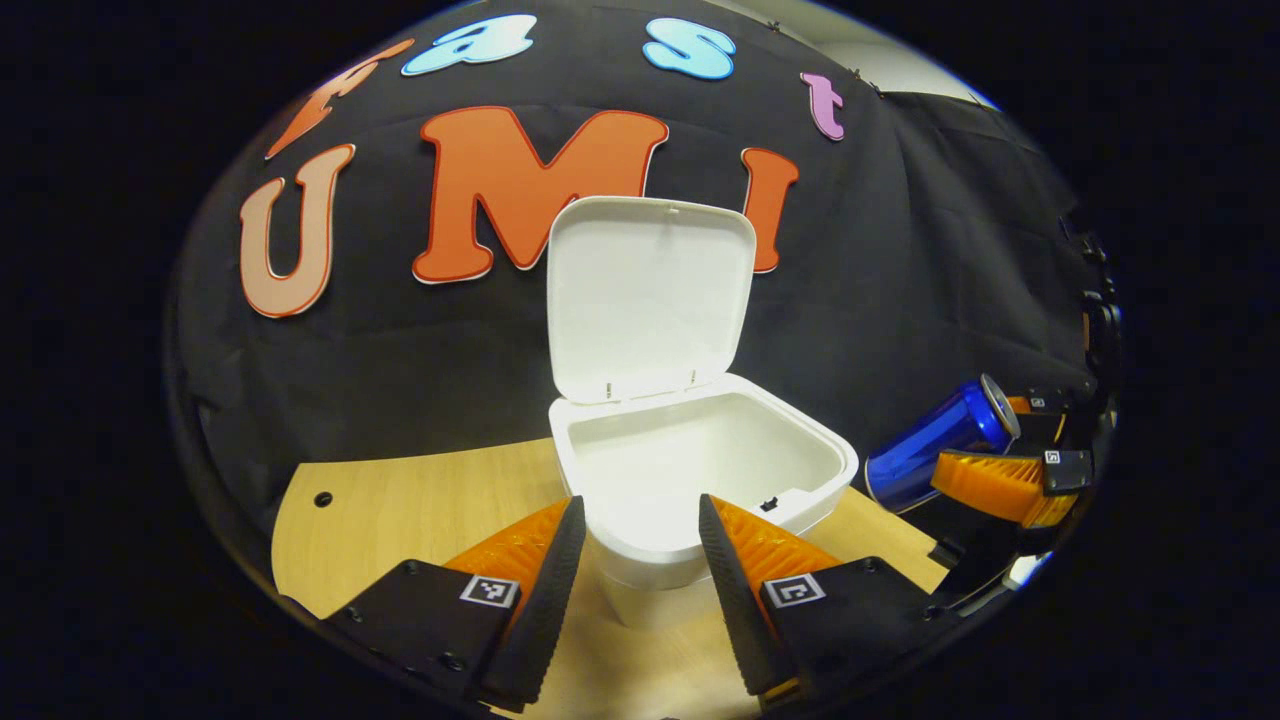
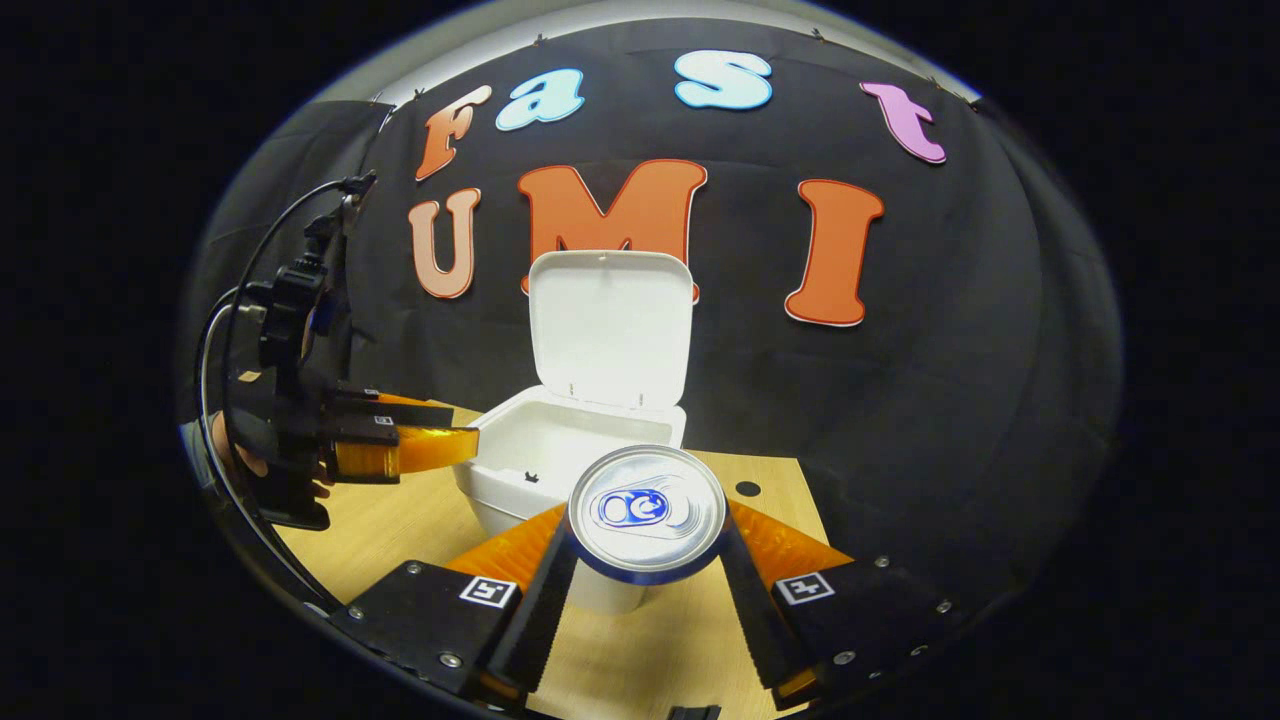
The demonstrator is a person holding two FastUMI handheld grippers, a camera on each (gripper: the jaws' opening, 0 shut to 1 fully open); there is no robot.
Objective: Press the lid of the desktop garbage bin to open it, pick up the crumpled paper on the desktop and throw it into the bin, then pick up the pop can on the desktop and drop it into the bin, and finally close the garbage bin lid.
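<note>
- In the left gripper view, the wooden desktop (image 1: 400, 510) is seen at the lower left, bare but for a small dark hole near its far edge.
- The left gripper (image 1: 640, 545) is held low in front of the bin, its two fingers spread apart with nothing between them; the jaws are released.
- The white garbage bin (image 1: 700, 480) is placed on the desktop just beyond those fingers, its near corner framed in the gap between them.
- The lid (image 1: 650, 300) is raised upright on its hinge at the back rim, so the bin stands open; the part of the inside that can be seen is plain white.
- At the right edge of that view, the blue pop can (image 1: 935, 445) is carried tilted, its top end raised to the right, clamped in the right gripper (image 1: 1000, 470) just beside the bin and clear of the desktop.
- In the right gripper view, the left gripper (image 2: 440, 445) is seen at the left, held by a hand (image 2: 235, 455), its fingertips near the bin's left rim.
- The bin (image 2: 560, 440) and its raised lid (image 2: 610, 330) are seen at the centre.
- The pop can (image 2: 648, 512) is gripped end-on between the two fingers of the right gripper (image 2: 648, 560), its silver top and pull tab turned toward the camera; the jaws are clenched on its sides.
- The can is held in front of the bin's near wall, not over the opening.
</note>
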